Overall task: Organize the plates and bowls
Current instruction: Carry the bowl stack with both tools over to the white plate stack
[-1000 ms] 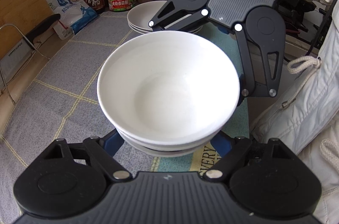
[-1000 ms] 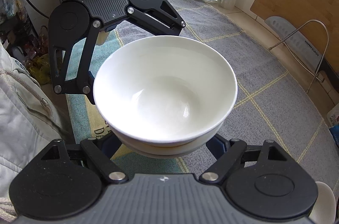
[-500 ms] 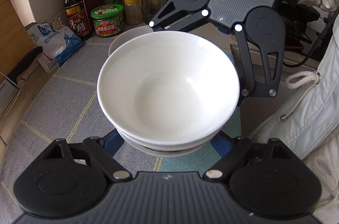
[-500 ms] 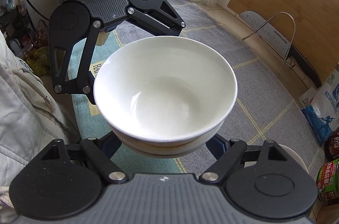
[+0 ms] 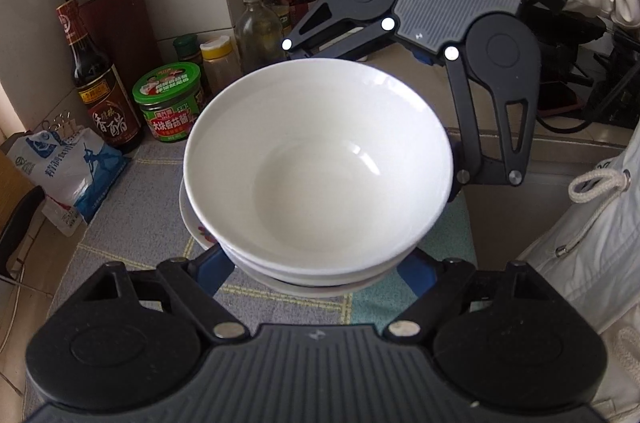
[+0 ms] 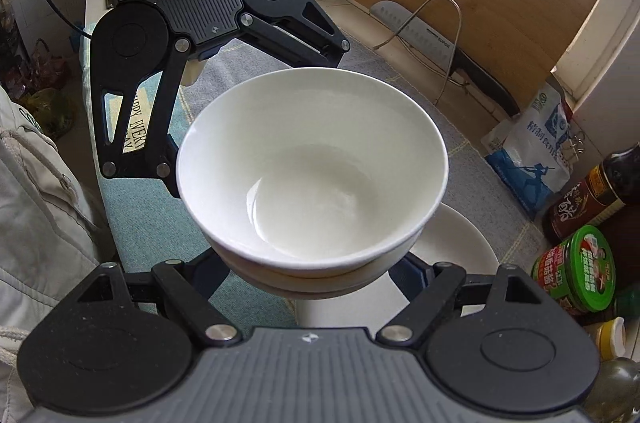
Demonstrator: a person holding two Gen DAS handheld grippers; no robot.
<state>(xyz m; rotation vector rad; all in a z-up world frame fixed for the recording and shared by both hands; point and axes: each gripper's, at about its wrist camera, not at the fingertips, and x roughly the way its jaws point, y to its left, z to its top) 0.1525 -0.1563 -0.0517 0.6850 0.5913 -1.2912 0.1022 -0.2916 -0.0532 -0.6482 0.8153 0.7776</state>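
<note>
Bowls (image 5: 320,163): white, nested, at least 2 rims visible at the base of the stack. Held clear of the counter between both grippers, 1 on each side.

Left gripper (image 5: 320,269): blue fingers (image 5: 214,269) closed against the lower walls of the stack, carrying it. Right gripper (image 6: 312,273): the same hold from the opposite side. Neither claw was empty or spread free.

Change since 1 second before: the stack travelled across the grey checked mat (image 5: 132,215) toward the back corner. Soy sauce bottle (image 5: 100,87), green-lidded jar (image 5: 170,101) and knife block (image 5: 116,19) now stood much nearer in the left view. Plates (image 6: 460,243), earlier seen well beyond the bowls, now lay directly beneath them, showing only at the stack's edge. Grip unchanged throughout.

Meaning for the task, as a judgement: transport appeared nearly finished. Next step would likely be lowering the bowls onto the plates, kept level, then releasing both sides together.

Risk: uneven release could tip the stack.
</note>
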